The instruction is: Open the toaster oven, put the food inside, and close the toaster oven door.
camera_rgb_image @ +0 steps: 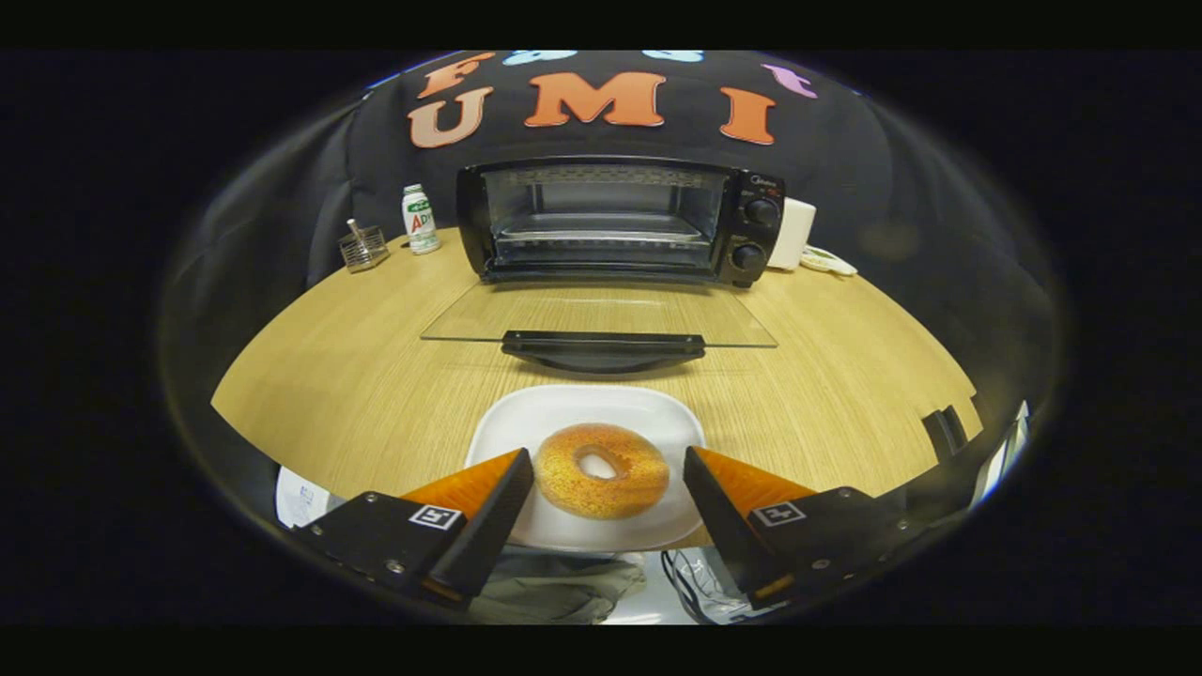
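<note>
The bagel (601, 469) sits on the white plate (507, 432) at the near edge of the counter (357, 376), right between the two fingers of the claw (608, 468) — fingers spread wide, one on each side of the bagel, neither one pressing on it. The plate's front rim reaches the counter's near edge. Just beyond the plate lies the toaster oven's glass door (601, 317), dropped flat open over the wood, its dark handle (602, 347) facing the plate. Behind it stands the toaster oven (620, 221) at the far edge of the counter, cavity open, a rack showing inside, two knobs (756, 233) on its right panel. Off to the oven's left — a small white bottle (420, 219) with a green label, and left again a little wire holder (362, 248) near the far left corner. On the oven's right, a white mug-like container (793, 235) touching its side
</note>
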`<state>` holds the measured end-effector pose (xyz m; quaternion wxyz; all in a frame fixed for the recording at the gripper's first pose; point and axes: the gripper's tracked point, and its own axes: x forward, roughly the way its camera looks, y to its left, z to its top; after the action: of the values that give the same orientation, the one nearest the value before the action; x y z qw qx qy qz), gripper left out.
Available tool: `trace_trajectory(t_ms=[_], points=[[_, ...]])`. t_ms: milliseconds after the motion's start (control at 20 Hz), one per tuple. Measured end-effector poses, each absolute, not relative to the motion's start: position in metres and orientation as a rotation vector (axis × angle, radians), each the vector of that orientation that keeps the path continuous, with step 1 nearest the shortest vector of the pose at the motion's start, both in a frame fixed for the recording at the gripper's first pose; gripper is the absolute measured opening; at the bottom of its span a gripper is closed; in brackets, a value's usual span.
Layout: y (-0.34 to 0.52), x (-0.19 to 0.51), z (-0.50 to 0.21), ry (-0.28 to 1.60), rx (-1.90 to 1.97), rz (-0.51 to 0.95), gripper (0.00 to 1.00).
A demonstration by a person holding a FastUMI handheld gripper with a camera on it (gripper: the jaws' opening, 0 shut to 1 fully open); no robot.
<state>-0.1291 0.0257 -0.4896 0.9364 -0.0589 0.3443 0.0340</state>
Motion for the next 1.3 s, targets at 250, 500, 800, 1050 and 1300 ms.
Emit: trace_trajectory(t_ms=[250,500,800,1050,1300], points=[[0.027,-0.129,-0.493,0.717,-0.114,0.080,0.81],[0.018,-0.130,-0.484,0.721,-0.100,0.045,0.63],[0.020,-0.118,-0.424,0.626,-0.052,0.038,0.58],[0.029,-0.085,-0.373,0.523,-0.058,0.042,0.58],[0.043,-0.039,-0.352,0.471,-0.034,0.055,0.58]])
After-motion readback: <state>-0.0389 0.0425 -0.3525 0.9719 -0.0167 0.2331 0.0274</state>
